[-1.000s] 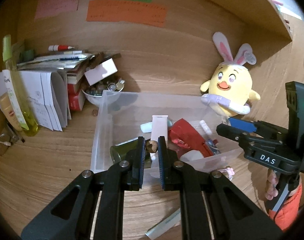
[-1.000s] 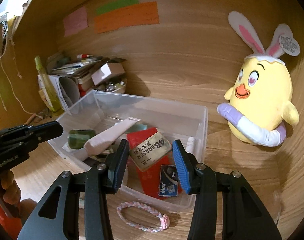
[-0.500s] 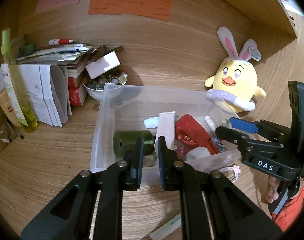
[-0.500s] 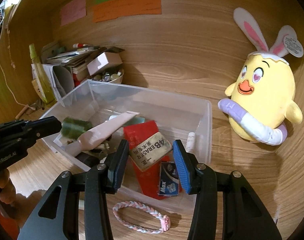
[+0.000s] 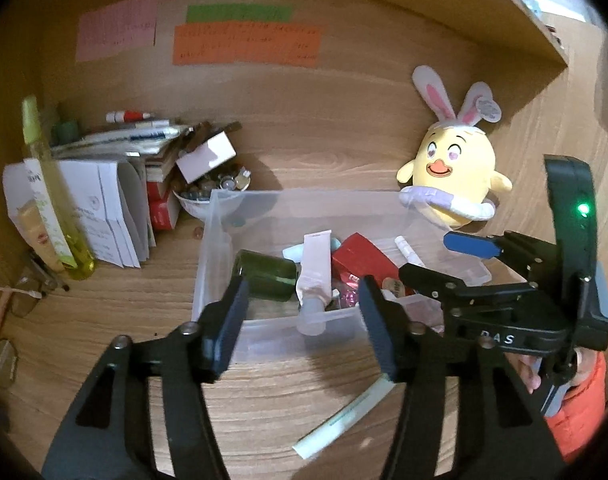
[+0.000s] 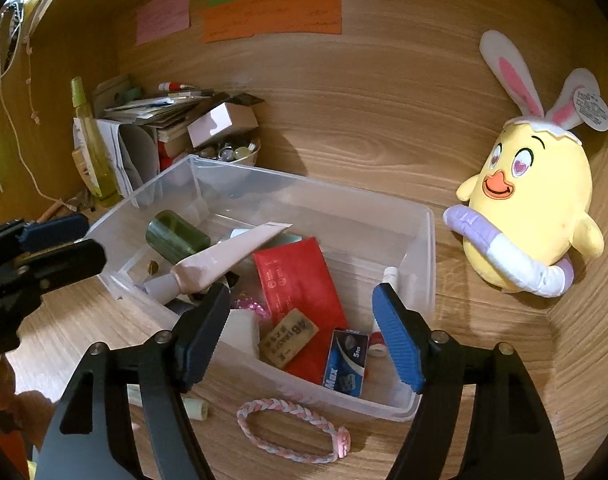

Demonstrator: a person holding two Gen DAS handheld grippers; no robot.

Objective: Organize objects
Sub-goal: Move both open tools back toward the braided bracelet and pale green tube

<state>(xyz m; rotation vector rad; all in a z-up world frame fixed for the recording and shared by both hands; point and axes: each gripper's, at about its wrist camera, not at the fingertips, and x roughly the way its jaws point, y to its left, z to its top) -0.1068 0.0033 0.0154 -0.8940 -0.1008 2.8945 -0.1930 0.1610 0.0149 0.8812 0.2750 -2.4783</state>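
On the wooden bench (image 5: 104, 308), in the left wrist view, a clear plastic bin (image 5: 216, 240) stands before the back panel. The left tool (image 5: 304, 320) hangs over the bin's near wall, its jaws opening with nothing gripped between them. Inside the bin lie a dark green jar (image 5: 266, 276) on its side, a pale pink tube (image 5: 314, 276) with its cap toward the near wall, and a red packet (image 5: 364, 258). A white pen-like stick (image 5: 344, 416) lies on the bench in front of the bin. The right tool (image 5: 456, 256) reaches in from the right above the bin's right end. A yellow chick plush (image 5: 456, 172) stands beyond the bin's far right corner. To the left are folded papers (image 5: 104, 208), a yellow-green bottle (image 5: 52, 196) and a bowl of small items (image 5: 208, 196). In the right wrist view, the right tool (image 6: 300, 328) is above the bin's (image 6: 428, 280) near wall, jaws opening, empty. Between and below them an eraser (image 6: 288, 338) rests on the red packet (image 6: 300, 280), with a small blue box (image 6: 346, 362) just beside it. The pink tube (image 6: 224, 260) leans across the green jar (image 6: 176, 236). A braided bracelet (image 6: 292, 428) lies on the bench outside the bin. The left tool (image 6: 60, 240) enters from the left edge.
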